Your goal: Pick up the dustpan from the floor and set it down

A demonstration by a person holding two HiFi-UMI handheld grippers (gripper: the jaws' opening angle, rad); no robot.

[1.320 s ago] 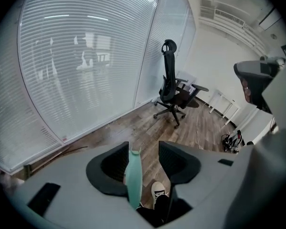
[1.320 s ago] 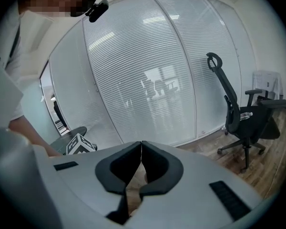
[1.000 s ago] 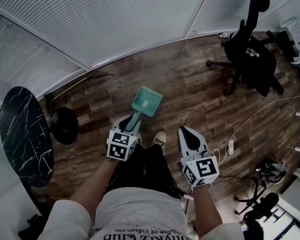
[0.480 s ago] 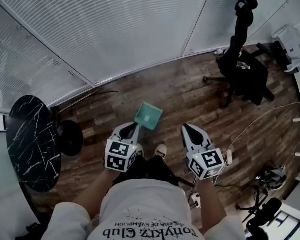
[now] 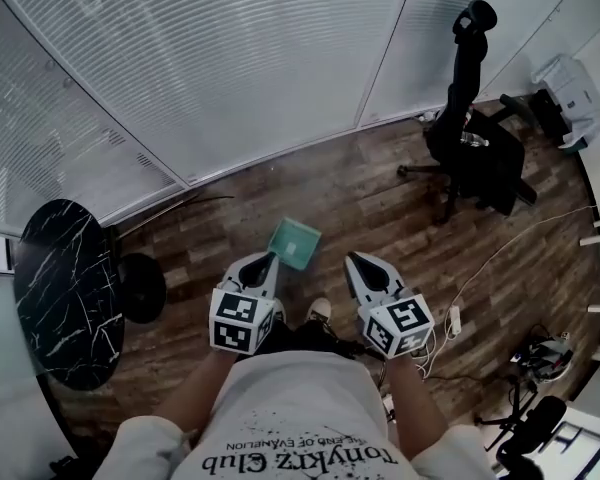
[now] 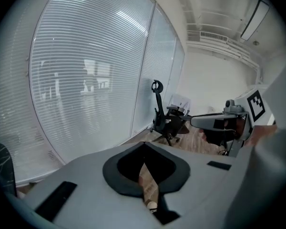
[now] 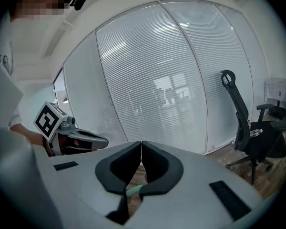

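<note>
The teal dustpan (image 5: 295,242) lies on the wooden floor (image 5: 380,198), just past the tip of my left gripper (image 5: 265,260) in the head view. Its handle end is hidden behind that gripper. In the left gripper view the left gripper (image 6: 144,147) has its jaws shut tip to tip with nothing between them; only floor and a shoe show through the gap. My right gripper (image 5: 358,260) hangs beside it, clear of the dustpan. The right gripper view shows the right gripper (image 7: 141,144) shut and empty, with a strip of teal dustpan (image 7: 133,190) far below its jaws.
A black office chair (image 5: 475,138) stands at the right by the blind-covered glass wall (image 5: 230,68). A round black marble table (image 5: 60,288) is at the left. A power strip with cables (image 5: 454,320) lies right of my feet, and a shoe (image 5: 320,311) shows between the grippers.
The left jaws, earlier apart at the dustpan's handle, have closed. Both grippers and the head camera have risen, so the floor and dustpan look smaller and farther.
</note>
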